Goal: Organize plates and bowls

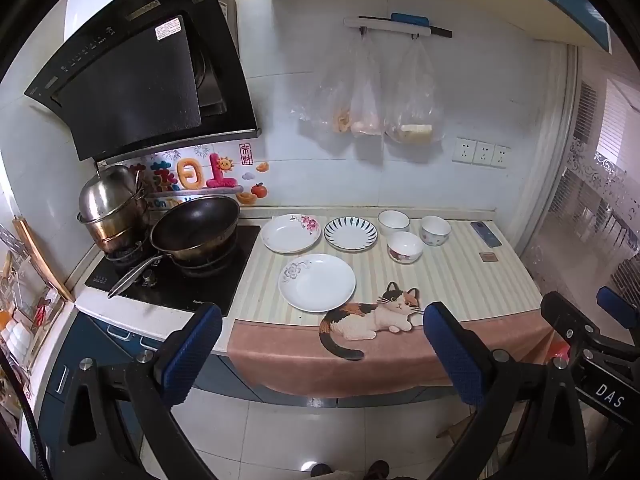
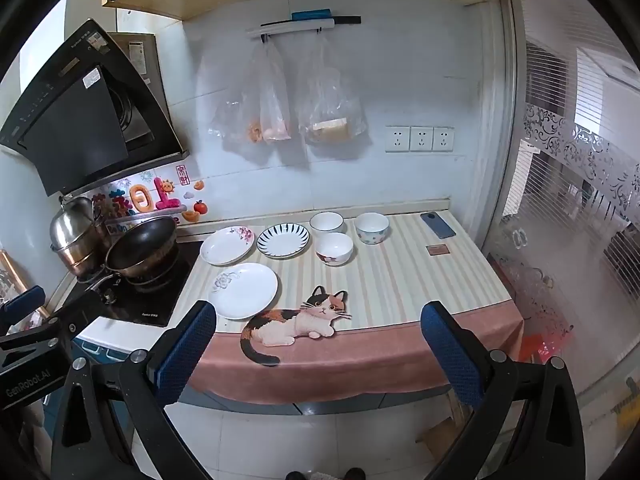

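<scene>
Three plates lie on the striped mat: a pink-flowered plate at the back left, a blue-striped plate beside it, and a white plate nearer the front. Three bowls stand to their right: a blue-rimmed bowl, a flower-patterned bowl and a red-patterned bowl. My left gripper and right gripper hang in front of the counter, both open and holding nothing, well short of the dishes.
A stove with a black wok and stacked steel pots stands left of the mat. A phone and a small brown card lie at the back right. Plastic bags hang on the wall. A glass door closes the right side.
</scene>
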`<state>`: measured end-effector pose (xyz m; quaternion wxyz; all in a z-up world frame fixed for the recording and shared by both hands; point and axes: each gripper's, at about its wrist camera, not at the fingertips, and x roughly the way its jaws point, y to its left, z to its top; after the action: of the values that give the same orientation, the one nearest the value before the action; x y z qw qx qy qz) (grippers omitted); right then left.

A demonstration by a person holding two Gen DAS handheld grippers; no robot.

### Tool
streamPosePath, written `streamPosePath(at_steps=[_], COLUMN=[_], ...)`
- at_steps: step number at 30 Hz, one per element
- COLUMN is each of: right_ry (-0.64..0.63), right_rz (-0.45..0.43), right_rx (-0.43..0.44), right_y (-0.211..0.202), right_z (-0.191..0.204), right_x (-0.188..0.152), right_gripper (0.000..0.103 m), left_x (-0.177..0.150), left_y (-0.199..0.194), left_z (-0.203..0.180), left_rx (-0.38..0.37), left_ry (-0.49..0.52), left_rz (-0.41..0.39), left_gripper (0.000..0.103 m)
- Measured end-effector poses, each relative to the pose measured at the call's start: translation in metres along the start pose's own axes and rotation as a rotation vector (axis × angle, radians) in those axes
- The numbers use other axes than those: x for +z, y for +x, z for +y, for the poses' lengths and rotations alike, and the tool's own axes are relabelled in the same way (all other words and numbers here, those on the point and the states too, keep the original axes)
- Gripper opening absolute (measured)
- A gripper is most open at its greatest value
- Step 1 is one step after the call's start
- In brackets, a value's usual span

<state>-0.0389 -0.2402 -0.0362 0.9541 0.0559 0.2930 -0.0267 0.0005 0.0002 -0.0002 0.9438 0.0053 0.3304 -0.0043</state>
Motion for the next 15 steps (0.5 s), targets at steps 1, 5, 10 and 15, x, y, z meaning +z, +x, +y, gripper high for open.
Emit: streamPosePath(at_steps=[1, 5, 10, 15], right_ry=[-0.002, 0.001, 0.001, -0.004], right_rz=[-0.005, -0.007, -0.005, -0.008], right_rx=[-0.002, -0.001, -0.004, -0.003], right_y=[-0.0007, -0.0035, -0.0036, -0.0091], right_z=[0.0002, -0.0011, -0.0008, 0.0032], right_x=[0.0001, 0.0013, 0.0002, 0.0020], right_gripper=[0.103, 0.103, 0.103, 0.103], left_x=[0.0000, 0.0000, -0.0001, -0.0004], left_y=[0.0000, 0.0000, -0.0007, -0.0008], left_z=[0.0000, -0.0002, -0.0008, -0.0006], left_rx=[0.000, 0.000, -0.001, -0.003], left_ry=[0.001, 0.000, 0.003, 0.003], left_rz=[-0.001, -0.003, -0.002, -0.003], left_gripper=[0.103, 0.103, 0.103, 0.103])
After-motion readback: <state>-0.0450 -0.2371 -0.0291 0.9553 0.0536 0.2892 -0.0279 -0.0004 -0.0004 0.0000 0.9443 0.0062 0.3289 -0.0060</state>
